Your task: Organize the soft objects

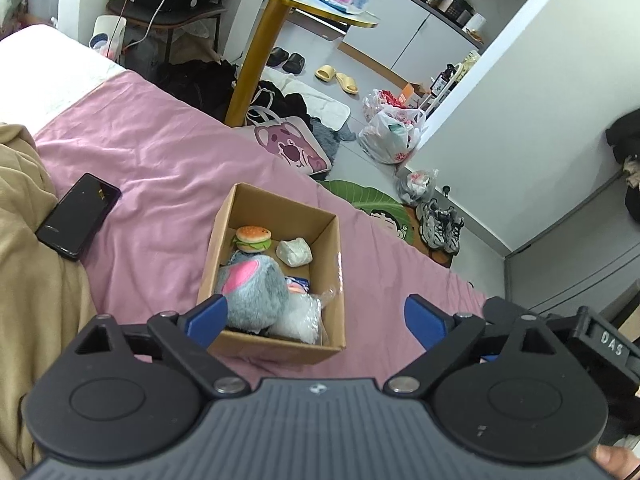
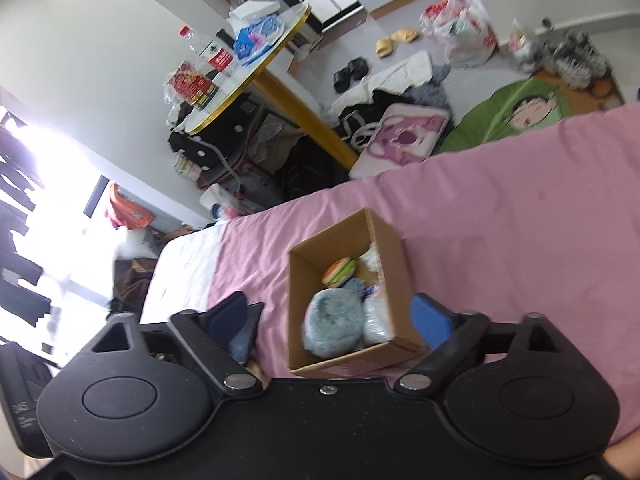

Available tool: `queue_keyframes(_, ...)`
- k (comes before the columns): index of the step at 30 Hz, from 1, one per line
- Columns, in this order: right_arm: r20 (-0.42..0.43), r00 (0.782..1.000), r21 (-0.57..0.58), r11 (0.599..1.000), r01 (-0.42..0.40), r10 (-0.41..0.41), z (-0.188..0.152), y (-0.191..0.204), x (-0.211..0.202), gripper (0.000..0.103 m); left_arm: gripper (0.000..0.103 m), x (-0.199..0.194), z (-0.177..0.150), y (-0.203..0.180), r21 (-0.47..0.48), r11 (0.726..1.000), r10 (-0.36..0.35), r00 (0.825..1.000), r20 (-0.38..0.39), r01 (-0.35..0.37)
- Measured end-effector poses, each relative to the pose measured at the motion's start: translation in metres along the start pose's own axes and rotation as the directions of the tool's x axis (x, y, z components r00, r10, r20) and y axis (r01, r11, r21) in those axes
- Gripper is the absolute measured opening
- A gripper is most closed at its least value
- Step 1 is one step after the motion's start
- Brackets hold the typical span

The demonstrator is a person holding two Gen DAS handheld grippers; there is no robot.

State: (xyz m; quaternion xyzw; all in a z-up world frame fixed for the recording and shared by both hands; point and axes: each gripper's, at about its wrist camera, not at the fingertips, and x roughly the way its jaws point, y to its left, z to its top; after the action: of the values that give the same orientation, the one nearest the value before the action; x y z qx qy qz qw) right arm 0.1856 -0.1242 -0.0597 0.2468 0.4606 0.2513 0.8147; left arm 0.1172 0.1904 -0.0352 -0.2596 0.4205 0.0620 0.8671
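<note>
- The open brown cardboard box (image 1: pixel 276 264) sits on the pink bedsheet (image 1: pixel 168 148) at the centre of the left wrist view, and just right of centre in the right wrist view (image 2: pixel 348 288).
- Inside it lie a fluffy grey plush toy with a pink ear (image 1: pixel 254 284), a small stuffed hamburger (image 1: pixel 253 238) toward the far wall, a pale crumpled wad (image 1: pixel 295 252) beside the hamburger, and a clear crinkled plastic packet (image 1: pixel 298 316) at the near right corner.
- The left gripper (image 1: pixel 316 314) hovers above the box's near edge, blue-padded jaws spread wide with nothing between them.
- The right gripper (image 2: pixel 340 318) is likewise spread wide and empty, hanging over the box.
- No soft item shows loose on the sheet; only a black phone (image 1: pixel 78 216) lies at middle left, beside a tan blanket (image 1: pixel 24 240).
- Judgement: the packing looks finished or nearly so. The next move would be a search for any leftover soft item outside these views, or a withdrawal.
</note>
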Motion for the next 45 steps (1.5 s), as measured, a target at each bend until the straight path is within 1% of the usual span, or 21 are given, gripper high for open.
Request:
queue_keyframes(3, 0.034, 0.999, -0.035, 0.999, 0.036, -0.034, -0.002, 0.001, -0.015, 0.096, 0.1, -0.011, -0.008, -0.008, 0.029, 1.0, 0.009, 1.0, 0.006, -0.009)
queue_keyframes(6, 0.052, 0.997, -0.06, 0.996, 0.062, -0.059, -0.006, 0.001, -0.028, 0.096, 0.1, -0.021, -0.015, -0.014, 0.046, 0.999, 0.011, 1.0, 0.016, -0.012)
queue_keyframes(8, 0.069, 0.994, -0.082, 0.993, 0.089, -0.083, -0.009, 0.002, -0.038, 0.099, 0.1, -0.027, -0.02, -0.018, 0.059, 0.998, 0.019, 1.0, 0.021, -0.02)
queue_keyframes(9, 0.08, 0.993, -0.092, 0.991, 0.099, -0.092, -0.011, 0.003, -0.043, 0.102, 0.1, -0.031, -0.023, -0.02, 0.067, 0.998, 0.021, 0.999, 0.024, -0.023)
queue_keyframes(10, 0.095, 0.991, -0.105, 0.989, 0.108, -0.098, -0.014, 0.004, -0.049, 0.103, 0.1, -0.035, -0.026, -0.022, 0.075, 0.997, 0.023, 0.999, 0.028, -0.025)
queue_keyframes(13, 0.121, 0.986, -0.144, 0.981, 0.131, -0.114, -0.02, 0.008, -0.062, 0.103, 0.1, -0.047, -0.034, -0.028, 0.098, 0.994, 0.033, 0.998, 0.045, -0.037)
queue_keyframes(19, 0.142, 0.982, -0.213, 0.965, 0.15, -0.121, -0.032, 0.019, -0.084, 0.103, 0.1, -0.071, -0.049, -0.038, 0.14, 0.989, 0.038, 0.995, 0.089, -0.05)
queue_keyframes(25, 0.189, 0.972, -0.296, 0.936, 0.189, -0.137, -0.044, 0.03, -0.109, 0.103, 0.101, -0.092, -0.062, -0.048, 0.18, 0.982, 0.039, 0.992, 0.119, -0.06)
queue_keyframes(30, 0.228, 0.962, -0.31, 0.926, 0.215, -0.147, -0.051, 0.032, -0.131, 0.103, 0.101, -0.107, -0.074, -0.056, 0.21, 0.975, 0.045, 0.989, 0.142, -0.074)
queue_keyframes(32, 0.219, 0.968, -0.302, 0.934, 0.19, -0.126, -0.051, 0.03, -0.138, 0.103, 0.101, -0.113, -0.08, -0.062, 0.236, 0.968, 0.049, 0.986, 0.158, -0.085)
queue_keyframes(33, 0.222, 0.966, -0.296, 0.935, 0.195, -0.132, -0.051, 0.03, -0.14, 0.103, 0.101, -0.116, -0.082, -0.065, 0.248, 0.965, 0.05, 0.985, 0.163, -0.09)
queue_keyframes(36, 0.26, 0.951, -0.312, 0.917, 0.248, -0.169, -0.056, 0.031, -0.151, 0.103, 0.102, -0.124, -0.09, -0.072, 0.265, 0.959, 0.053, 0.983, 0.176, -0.099)
queue_keyframes(41, 0.271, 0.948, -0.339, 0.905, 0.257, -0.168, -0.066, 0.031, -0.165, 0.103, 0.102, -0.137, -0.102, -0.083, 0.288, 0.952, 0.05, 0.979, 0.197, -0.106)
queue_keyframes(45, 0.286, 0.941, -0.37, 0.884, 0.285, -0.184, -0.073, 0.034, -0.172, 0.103, 0.102, -0.143, -0.111, -0.088, 0.293, 0.951, 0.045, 0.979, 0.197, -0.103)
